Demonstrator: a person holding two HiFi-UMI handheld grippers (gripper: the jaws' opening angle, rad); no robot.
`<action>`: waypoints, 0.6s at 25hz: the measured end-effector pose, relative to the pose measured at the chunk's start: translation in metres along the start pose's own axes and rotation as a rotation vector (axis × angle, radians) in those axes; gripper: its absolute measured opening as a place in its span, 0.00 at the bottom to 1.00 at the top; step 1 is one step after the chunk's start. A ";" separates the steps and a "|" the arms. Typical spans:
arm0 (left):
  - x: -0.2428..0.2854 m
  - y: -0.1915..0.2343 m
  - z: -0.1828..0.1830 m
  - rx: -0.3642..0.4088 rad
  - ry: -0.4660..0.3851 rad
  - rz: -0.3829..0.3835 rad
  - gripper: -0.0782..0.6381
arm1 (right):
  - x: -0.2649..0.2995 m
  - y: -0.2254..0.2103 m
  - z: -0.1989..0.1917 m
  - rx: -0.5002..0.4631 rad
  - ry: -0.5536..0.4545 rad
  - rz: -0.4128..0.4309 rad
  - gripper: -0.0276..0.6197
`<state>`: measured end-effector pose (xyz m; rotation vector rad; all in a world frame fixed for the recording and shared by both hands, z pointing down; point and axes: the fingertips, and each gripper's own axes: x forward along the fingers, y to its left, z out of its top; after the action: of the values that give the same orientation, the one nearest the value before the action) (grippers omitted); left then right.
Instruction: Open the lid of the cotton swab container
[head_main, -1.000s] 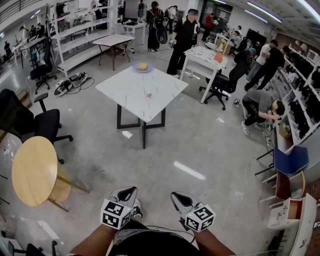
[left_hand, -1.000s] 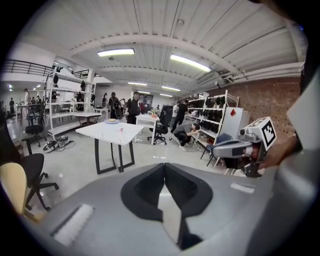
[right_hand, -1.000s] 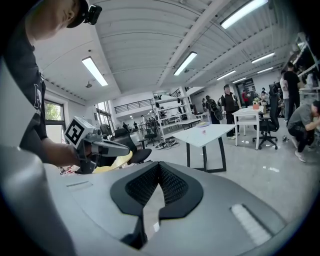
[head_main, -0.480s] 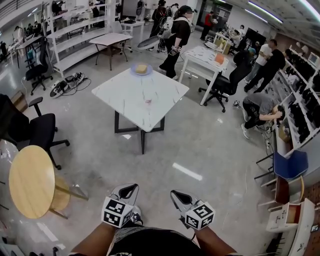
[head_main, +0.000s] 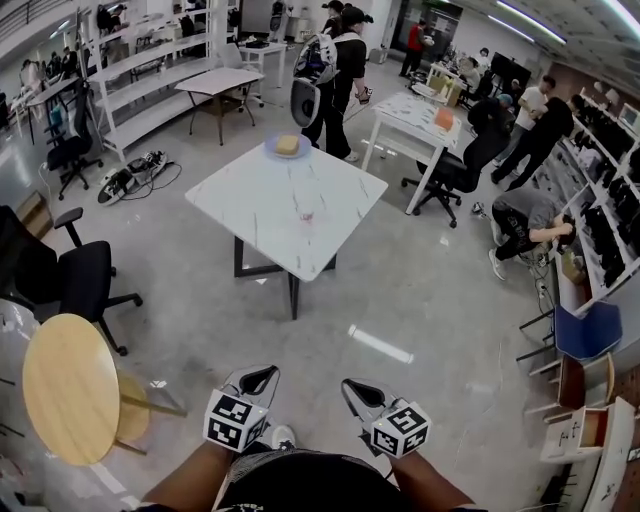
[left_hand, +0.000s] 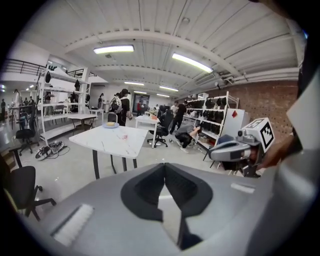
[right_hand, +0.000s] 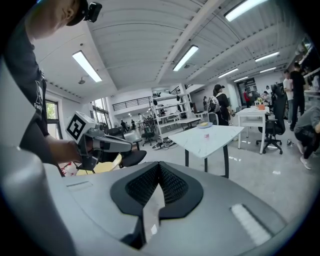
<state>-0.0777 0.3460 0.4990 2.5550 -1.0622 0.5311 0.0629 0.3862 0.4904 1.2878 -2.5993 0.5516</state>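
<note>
Grippers held low, the left gripper (head_main: 255, 383) and the right gripper (head_main: 358, 395) both with jaws pressed together on nothing. Cotton swab container (head_main: 306, 213), tiny from here, stands near the middle of the white marble table (head_main: 250, 190), well apart from both; 1 blue plate (head_main: 287, 146) sits at its far corner.

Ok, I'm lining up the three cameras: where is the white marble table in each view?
Head view: the white marble table is at upper centre, across the floor.
Left gripper view: the table is left of centre, at mid-height.
Right gripper view: the table is right of centre, at mid-height.
Shared landmark: the plate at its far corner.
</note>
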 end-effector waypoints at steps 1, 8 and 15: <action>0.003 0.004 0.000 -0.006 0.006 -0.011 0.19 | 0.006 0.001 0.002 0.005 0.001 0.002 0.04; 0.021 0.029 -0.002 0.027 0.030 -0.055 0.19 | 0.032 0.002 0.004 0.007 0.007 -0.015 0.04; 0.027 0.046 -0.014 -0.015 0.051 -0.049 0.19 | 0.045 -0.013 -0.002 0.030 0.048 -0.032 0.04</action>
<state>-0.0961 0.3045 0.5301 2.5335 -0.9793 0.5704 0.0460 0.3475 0.5100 1.3067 -2.5369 0.6104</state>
